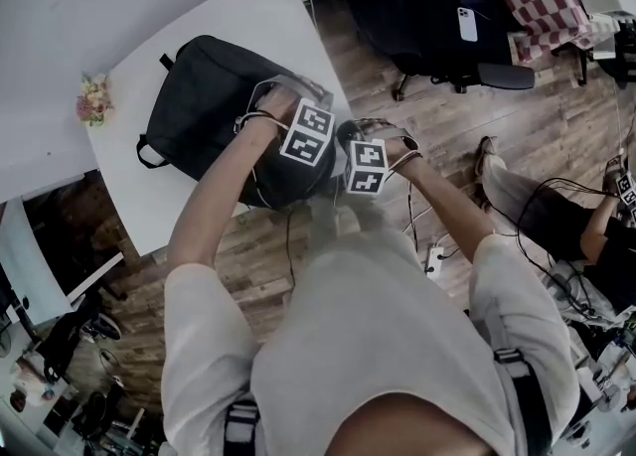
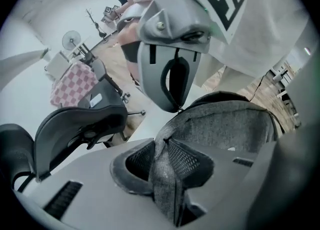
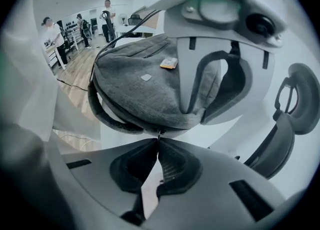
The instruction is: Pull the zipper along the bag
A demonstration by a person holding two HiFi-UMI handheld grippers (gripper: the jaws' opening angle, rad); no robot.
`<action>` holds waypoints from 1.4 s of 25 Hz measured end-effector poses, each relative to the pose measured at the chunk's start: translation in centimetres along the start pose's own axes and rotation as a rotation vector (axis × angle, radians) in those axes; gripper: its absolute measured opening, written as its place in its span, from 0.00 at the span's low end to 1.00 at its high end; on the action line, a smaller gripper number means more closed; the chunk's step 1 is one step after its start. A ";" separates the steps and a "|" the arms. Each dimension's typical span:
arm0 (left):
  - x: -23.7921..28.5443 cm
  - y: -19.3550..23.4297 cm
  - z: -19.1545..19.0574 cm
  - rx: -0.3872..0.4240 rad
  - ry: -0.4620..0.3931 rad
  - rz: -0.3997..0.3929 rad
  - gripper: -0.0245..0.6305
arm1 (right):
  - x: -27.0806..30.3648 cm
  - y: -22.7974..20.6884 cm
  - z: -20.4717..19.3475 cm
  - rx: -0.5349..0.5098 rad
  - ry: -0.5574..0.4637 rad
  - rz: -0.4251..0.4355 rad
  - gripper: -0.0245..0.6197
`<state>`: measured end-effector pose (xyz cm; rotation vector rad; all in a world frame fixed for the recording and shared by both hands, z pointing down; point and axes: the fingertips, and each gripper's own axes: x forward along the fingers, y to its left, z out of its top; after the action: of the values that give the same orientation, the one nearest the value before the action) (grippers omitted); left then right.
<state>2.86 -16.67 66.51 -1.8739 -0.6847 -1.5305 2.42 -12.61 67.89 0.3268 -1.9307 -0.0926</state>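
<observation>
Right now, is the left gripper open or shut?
Shut on the bag: the left gripper squeezes a fold of its grey fabric.

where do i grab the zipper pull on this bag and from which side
Grip the small zipper pull itself, which sticks out thin at the bag's near edge. The bag lies flat, so come steeply from above and pinch with the claw tips only. The right claw looks shut on it that way. The left claw pinches a fabric fold beside it, for tension.
</observation>
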 end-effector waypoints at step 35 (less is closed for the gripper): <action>-1.1 4.3 -7.4 -0.369 -0.043 0.014 0.20 | 0.1 3.5 5.4 0.184 0.042 -0.028 0.08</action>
<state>0.91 -25.04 65.91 -2.1789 -0.4257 -1.7010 -3.20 -9.81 66.74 0.4753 -1.8969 0.0739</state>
